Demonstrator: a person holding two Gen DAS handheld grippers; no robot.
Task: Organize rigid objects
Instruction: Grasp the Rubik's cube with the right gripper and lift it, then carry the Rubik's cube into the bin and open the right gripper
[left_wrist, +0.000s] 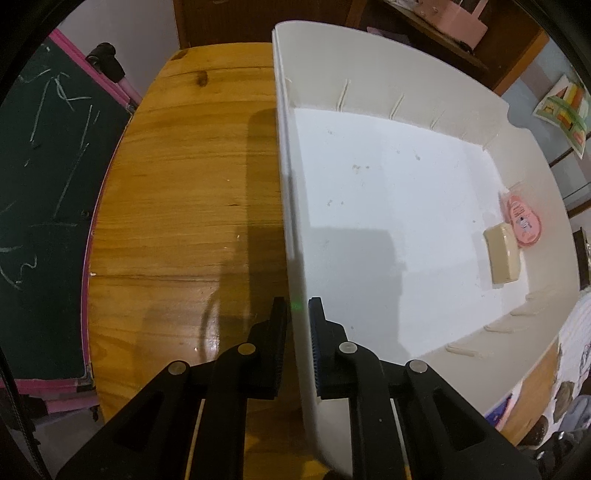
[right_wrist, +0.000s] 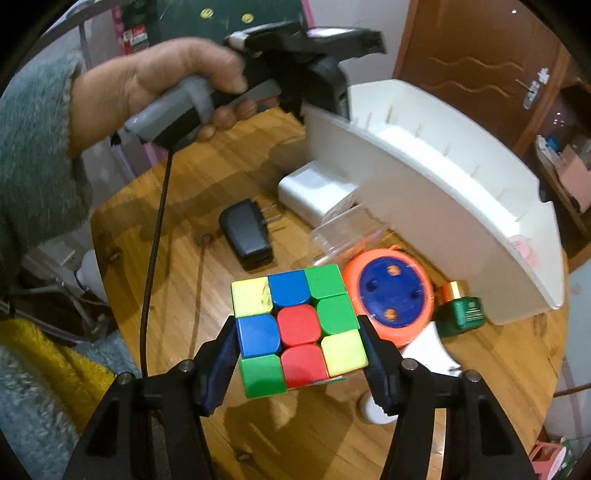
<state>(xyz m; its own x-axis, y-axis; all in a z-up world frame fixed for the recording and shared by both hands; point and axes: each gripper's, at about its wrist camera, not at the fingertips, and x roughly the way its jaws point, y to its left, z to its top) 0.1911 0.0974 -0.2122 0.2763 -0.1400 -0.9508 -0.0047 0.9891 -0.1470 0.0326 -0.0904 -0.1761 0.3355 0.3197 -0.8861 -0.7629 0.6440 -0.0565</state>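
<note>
My left gripper (left_wrist: 298, 314) is shut on the near wall of a white plastic bin (left_wrist: 291, 206), one finger outside and one inside. Inside the bin lie a beige block (left_wrist: 502, 253) and a pink round item (left_wrist: 522, 219) at the right side. My right gripper (right_wrist: 299, 332) is shut on a Rubik's cube (right_wrist: 297, 330) and holds it above the wooden table (right_wrist: 177, 258). The right wrist view shows the white bin (right_wrist: 443, 192) tilted, with the left gripper (right_wrist: 332, 92) clamped on its end.
On the table beside the bin lie a black plug adapter (right_wrist: 247, 232), a white charger (right_wrist: 314, 192), a clear plastic box (right_wrist: 343, 232), an orange and blue round item (right_wrist: 391, 295), a small green bottle with gold cap (right_wrist: 460, 308) and a white object (right_wrist: 436, 354). A chalkboard (left_wrist: 48, 206) stands left.
</note>
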